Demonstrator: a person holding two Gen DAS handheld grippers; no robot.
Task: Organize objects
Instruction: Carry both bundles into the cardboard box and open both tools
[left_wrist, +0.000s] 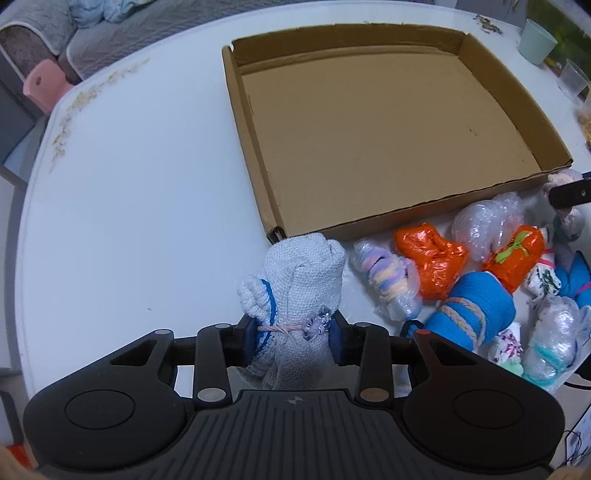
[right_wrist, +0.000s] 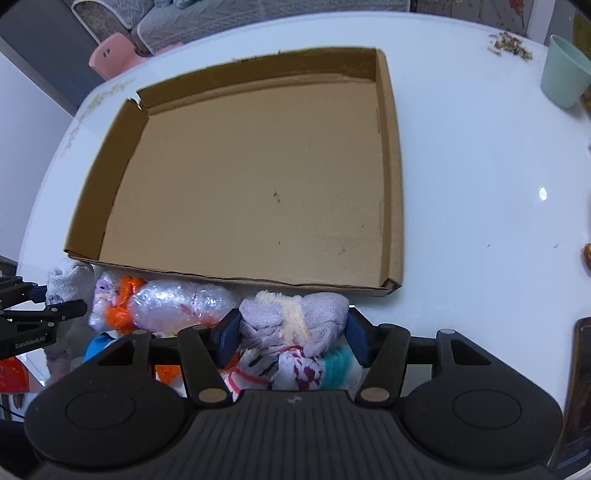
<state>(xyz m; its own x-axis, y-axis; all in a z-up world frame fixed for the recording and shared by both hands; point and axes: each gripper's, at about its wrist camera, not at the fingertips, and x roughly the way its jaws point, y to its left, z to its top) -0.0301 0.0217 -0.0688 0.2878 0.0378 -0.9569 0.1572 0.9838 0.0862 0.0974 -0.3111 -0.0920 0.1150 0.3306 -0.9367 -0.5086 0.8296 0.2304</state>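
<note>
Left hand-held gripper (left_wrist: 293, 334) pinching a white knitted bundle (left_wrist: 299, 291) just before the empty cardboard box (left_wrist: 388, 147); right hand-held gripper (right_wrist: 291, 334) pinching a lilac sock bundle (right_wrist: 295, 317) there too. Risk: soft bundles slipping or snagging neighbouring wrapped bundles on lifting.

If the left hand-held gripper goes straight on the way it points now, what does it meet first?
Probably the white knitted bundle that its pads already press on; past the bundle lies the near corner of the cardboard box, though depth is hard to judge.

both hand-held grippers, left (left_wrist: 293, 338) and right (right_wrist: 293, 332), point steeply down, clamped.
</note>
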